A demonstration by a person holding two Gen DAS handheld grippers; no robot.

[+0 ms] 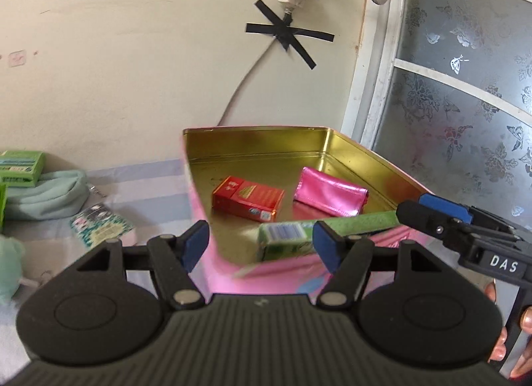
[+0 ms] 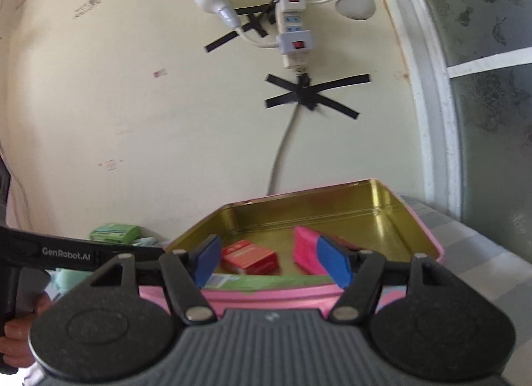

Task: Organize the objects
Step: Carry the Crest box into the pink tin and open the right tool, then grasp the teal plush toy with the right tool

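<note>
Objects for tidying already sat partly inside the pink rectangular tin with the gold lining (image 1: 352,146), and both tools hung just short of its near wall. The left hand-held gripper (image 1: 261,241) had its blue pads (image 1: 196,243) apart with nothing pressed between them. The right hand-held gripper (image 2: 271,261) was likewise parted and empty, its pads framing the tin's near rim.

Inside the tin lay a small red cardboard carton (image 1: 247,201) on its side. A shiny pink foil pouch (image 1: 331,194) rested just beside it toward the right wall. A green box with a blue-and-white label (image 1: 282,241) lay along the near wall, flat and long.

Outward to the left, on the pale striped surface, more waited: another green box (image 1: 21,166), a mint-green soft fabric pouch (image 1: 46,194) and a patterned flat packet (image 1: 99,224). A pale green plush thing showed only at the frame's edge.

The next pick, I judged, would go best by swinging the left tool toward the loose items. It should close squarely across a box's narrow faces. The soft pouch would likely sag, so a grip near its middle seemed wise, with care not to nudge the tin.
</note>
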